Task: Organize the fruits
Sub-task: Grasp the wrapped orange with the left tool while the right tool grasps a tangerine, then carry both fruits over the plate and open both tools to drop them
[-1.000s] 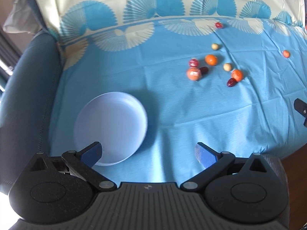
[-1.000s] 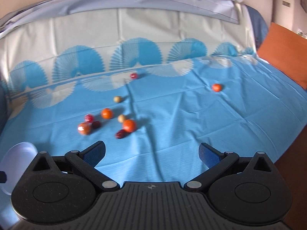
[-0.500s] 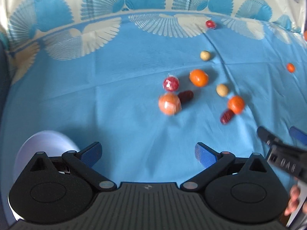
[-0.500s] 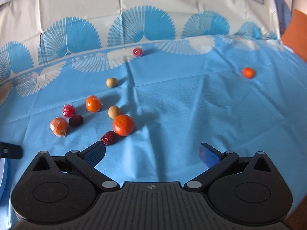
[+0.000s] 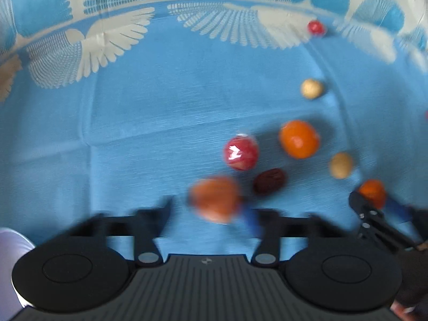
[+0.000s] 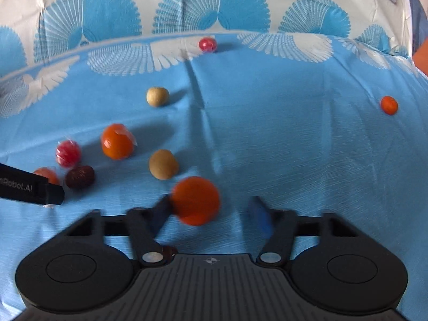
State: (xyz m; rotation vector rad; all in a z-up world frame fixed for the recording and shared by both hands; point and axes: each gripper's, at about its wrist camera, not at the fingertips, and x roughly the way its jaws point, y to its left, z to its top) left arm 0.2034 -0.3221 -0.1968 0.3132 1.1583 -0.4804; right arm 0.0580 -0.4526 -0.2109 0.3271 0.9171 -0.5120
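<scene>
My left jaws (image 5: pixel 208 211) have just been closing w/ the wrapped orange fruit (image 5: pixel 214 202) between them; right side touches, left still apart, so not clamped yet. My right jaws (image 6: pixel 211 212) have also just been closing around a bare orange (image 6: pixel 195 200): left side touching, right side has a gap. Landmark = dark red date (image 5: pixel 268 181): wrapped fruit just beside it, red wrapped ball (image 5: pixel 241 153) just behind, bare orange well off toward my right. All on the blue cloth (image 5: pixel 149 123). Step: double pick-up, I'd say. Next: finish squeezing, lift both, carry to the white bowl (image 5: pixel 13 243) at the left view's lower left edge.
</scene>
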